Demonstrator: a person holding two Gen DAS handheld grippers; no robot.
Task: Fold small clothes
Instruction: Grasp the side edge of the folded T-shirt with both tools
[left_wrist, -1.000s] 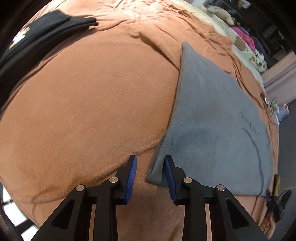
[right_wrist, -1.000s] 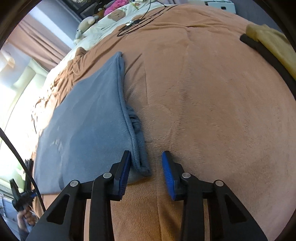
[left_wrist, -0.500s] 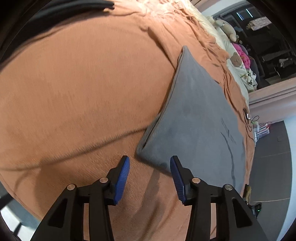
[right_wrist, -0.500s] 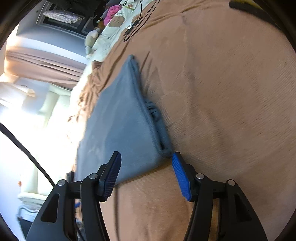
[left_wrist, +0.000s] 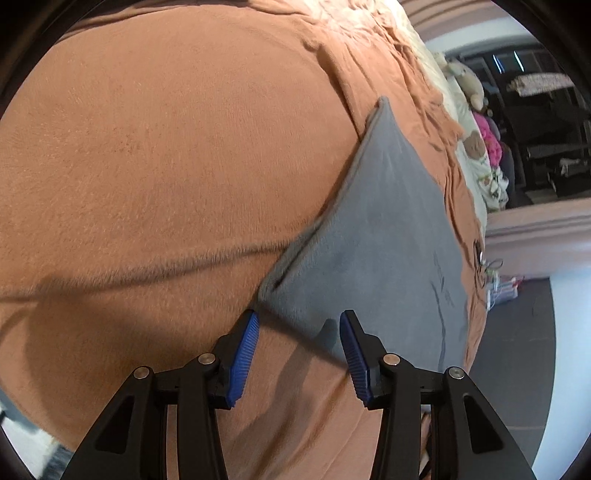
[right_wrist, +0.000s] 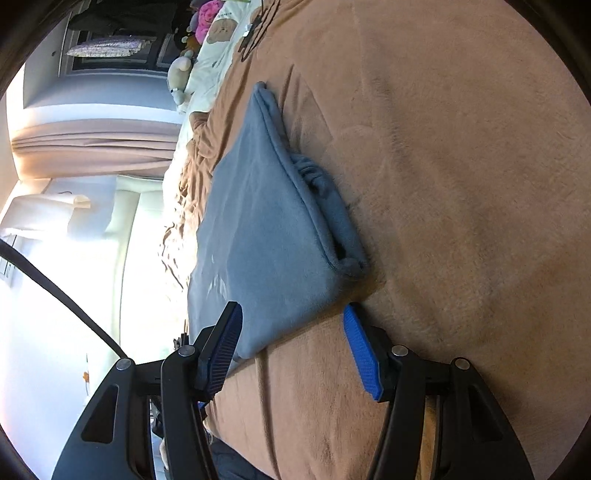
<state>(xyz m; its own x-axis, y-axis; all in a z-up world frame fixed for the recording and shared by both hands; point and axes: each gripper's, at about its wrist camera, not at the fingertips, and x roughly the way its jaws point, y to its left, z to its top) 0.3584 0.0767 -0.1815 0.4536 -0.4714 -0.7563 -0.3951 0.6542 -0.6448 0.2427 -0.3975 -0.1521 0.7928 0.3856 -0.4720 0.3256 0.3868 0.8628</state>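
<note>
Right wrist: right gripper (right_wrist: 291, 350) open, empty.

the grey folded garment (left_wrist: 376, 236) has small dark print near its far end, too tiny and smeared to read. in the right wrist view the left tong finger (right_wrist: 221, 350) covers the garment's near corner, and the window side is blown out white. the plush toys (left_wrist: 469, 85) past the orange blanket (left_wrist: 166, 166) are too small to tell apart, and the blanket runs off the frame edges.

tongs (left_wrist: 298, 339): black arms | ribbed blue pads (right_wrist: 360, 354) | silver screws
</note>
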